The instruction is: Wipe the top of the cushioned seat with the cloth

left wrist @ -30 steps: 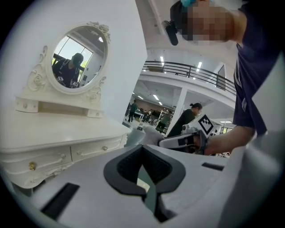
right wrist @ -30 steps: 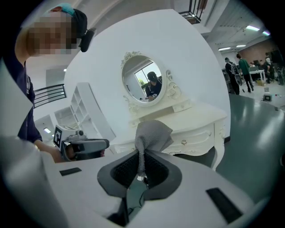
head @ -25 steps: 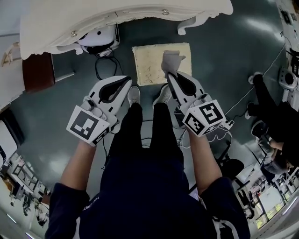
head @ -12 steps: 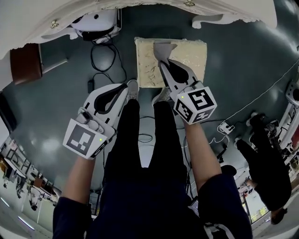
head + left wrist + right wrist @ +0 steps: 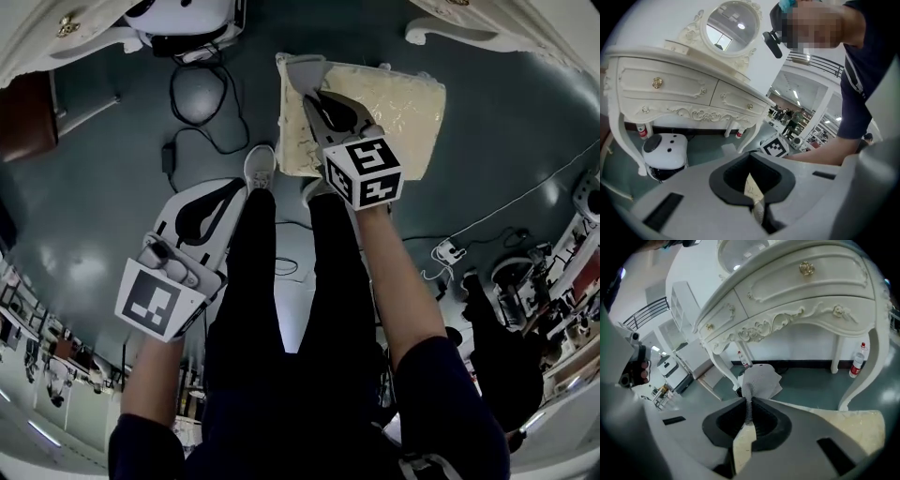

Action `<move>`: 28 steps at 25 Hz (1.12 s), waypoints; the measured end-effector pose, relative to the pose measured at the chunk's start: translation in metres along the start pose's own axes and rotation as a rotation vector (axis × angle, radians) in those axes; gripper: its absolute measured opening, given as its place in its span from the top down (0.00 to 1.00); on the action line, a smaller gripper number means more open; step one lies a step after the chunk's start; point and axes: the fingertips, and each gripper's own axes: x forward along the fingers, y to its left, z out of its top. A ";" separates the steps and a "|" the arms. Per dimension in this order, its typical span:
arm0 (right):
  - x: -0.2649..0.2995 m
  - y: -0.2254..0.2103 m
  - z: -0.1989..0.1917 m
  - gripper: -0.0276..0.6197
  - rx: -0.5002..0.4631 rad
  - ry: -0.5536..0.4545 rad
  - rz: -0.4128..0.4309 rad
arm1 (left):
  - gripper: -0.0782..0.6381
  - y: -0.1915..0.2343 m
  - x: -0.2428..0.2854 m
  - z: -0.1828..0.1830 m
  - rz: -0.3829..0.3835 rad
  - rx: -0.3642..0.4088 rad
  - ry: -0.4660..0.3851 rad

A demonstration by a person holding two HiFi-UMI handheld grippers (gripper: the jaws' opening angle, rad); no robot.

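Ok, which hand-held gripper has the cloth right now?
The right hand-held gripper: its jaws are shut on the grey cloth at the far left corner of the cushioned seat. The left hand-held gripper is shut on nothing, off the seat.

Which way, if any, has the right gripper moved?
Yes. Against the cushioned seat, the right gripper with its cloth slid left, to the far-left corner.

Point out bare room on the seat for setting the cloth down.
The seat is bare across its right half, from the right gripper to its right edge. Its left strip is crowded: the cloth and gripper are over it.
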 end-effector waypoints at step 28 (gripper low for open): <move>-0.016 -0.095 -0.048 0.89 0.061 0.122 -0.105 | 0.88 -0.038 0.070 -0.006 -0.055 -0.015 0.066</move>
